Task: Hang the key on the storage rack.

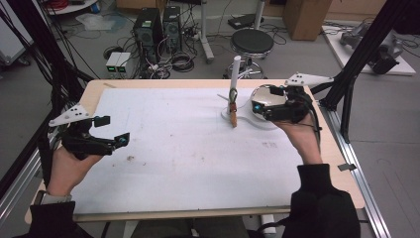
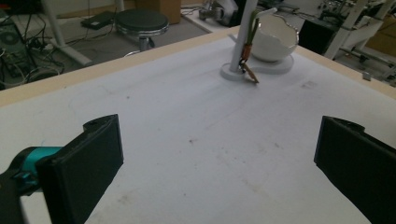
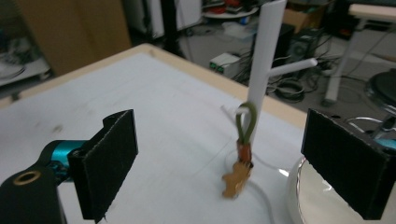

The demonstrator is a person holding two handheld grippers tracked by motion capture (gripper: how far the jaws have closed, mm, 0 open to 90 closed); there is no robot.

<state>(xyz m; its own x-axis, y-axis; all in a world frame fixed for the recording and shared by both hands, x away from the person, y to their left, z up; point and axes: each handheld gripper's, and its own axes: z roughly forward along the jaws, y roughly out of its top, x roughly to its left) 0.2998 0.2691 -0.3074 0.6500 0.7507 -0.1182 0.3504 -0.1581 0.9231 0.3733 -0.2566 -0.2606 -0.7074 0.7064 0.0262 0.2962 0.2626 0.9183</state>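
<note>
No legible writing. White post (image 1: 236, 74) stands upright; looped keychain (image 1: 233, 111) hangs vertically at its base. Left gripper (image 1: 113, 130), 9 o'clock, released, empty. Right gripper (image 1: 262, 99), 2 o'clock, released over the bowl (image 1: 270, 95).

Grey floor, black stool (image 1: 252, 41), computer towers (image 1: 157, 27), tangled cables, cardboard box (image 1: 306, 17).

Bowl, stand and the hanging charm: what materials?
Bowl: looks glazed ceramic, white and glossy, bright highlights. Stand: matte white plastic by the look, post with side peg. Charm: tan, possibly wood or leather, on an olive cord loop; too blurred to settle.
</note>
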